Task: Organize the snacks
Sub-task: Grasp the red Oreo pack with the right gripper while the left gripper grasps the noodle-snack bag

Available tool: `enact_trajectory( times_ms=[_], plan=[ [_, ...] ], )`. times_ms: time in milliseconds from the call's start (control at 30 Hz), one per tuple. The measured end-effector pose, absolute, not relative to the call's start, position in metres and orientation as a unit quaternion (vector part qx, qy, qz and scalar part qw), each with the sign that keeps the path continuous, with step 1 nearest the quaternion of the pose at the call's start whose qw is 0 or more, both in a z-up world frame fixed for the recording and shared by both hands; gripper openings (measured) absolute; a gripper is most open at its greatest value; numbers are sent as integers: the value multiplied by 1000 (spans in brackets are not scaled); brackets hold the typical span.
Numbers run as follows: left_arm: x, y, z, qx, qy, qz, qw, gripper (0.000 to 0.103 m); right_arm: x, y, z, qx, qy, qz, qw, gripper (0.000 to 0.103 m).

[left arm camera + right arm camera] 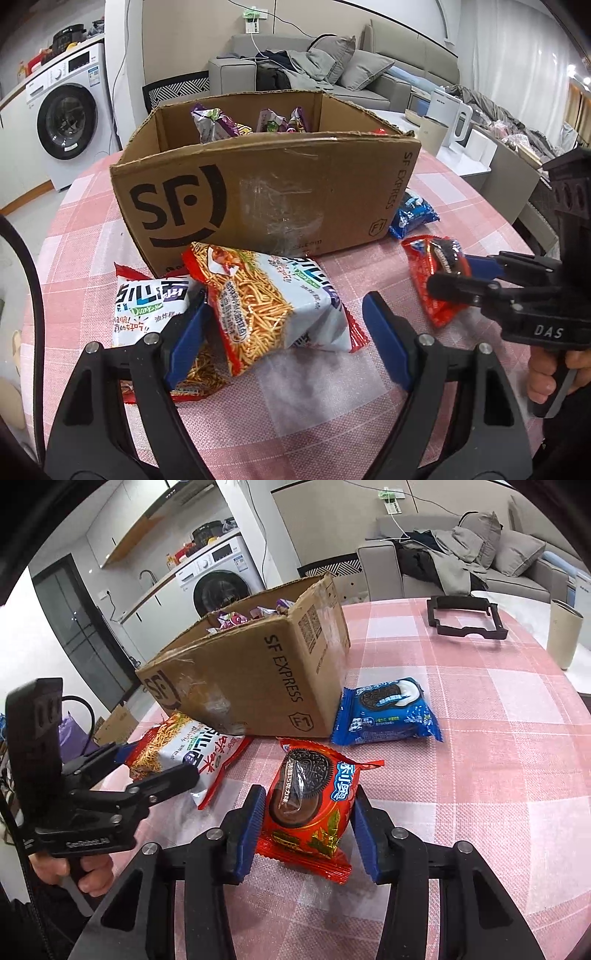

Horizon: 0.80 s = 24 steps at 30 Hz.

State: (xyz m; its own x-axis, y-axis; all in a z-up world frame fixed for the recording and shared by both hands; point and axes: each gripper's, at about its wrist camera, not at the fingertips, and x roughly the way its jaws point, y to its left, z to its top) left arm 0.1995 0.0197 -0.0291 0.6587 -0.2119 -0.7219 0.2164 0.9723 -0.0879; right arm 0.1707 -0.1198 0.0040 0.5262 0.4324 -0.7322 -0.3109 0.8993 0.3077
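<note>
An open SF Express cardboard box stands on the pink checked table and holds several purple snack packs. In the left wrist view my left gripper is open around a noodle snack bag that lies in front of the box; a second noodle bag lies under its left finger. In the right wrist view my right gripper straddles a red Oreo pack, the blue pads close to its sides, not clearly pressing. A blue Oreo pack lies by the box corner.
The box stands left of centre in the right wrist view. A black frame and a beige cup stand at the table's far right. A sofa and a washing machine are behind the table.
</note>
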Motion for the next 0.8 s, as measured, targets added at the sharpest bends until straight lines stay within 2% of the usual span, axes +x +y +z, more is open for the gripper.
enact_trajectory(
  times_ms=[200, 333, 667, 800],
  plan=[
    [200, 14, -33, 14, 392, -109, 913, 79, 166, -123, 5, 71, 436, 215, 871, 47],
    [204, 10, -37, 27, 395, -96, 913, 68, 167, -124, 6, 71, 435, 215, 871, 47],
    [202, 9, -38, 25, 390, -108, 914, 51, 167, -125, 6, 72, 434, 216, 872, 47],
    [199, 5, -36, 26, 383, -124, 915, 50, 167, -126, 7, 72, 432, 217, 873, 47]
  ],
)
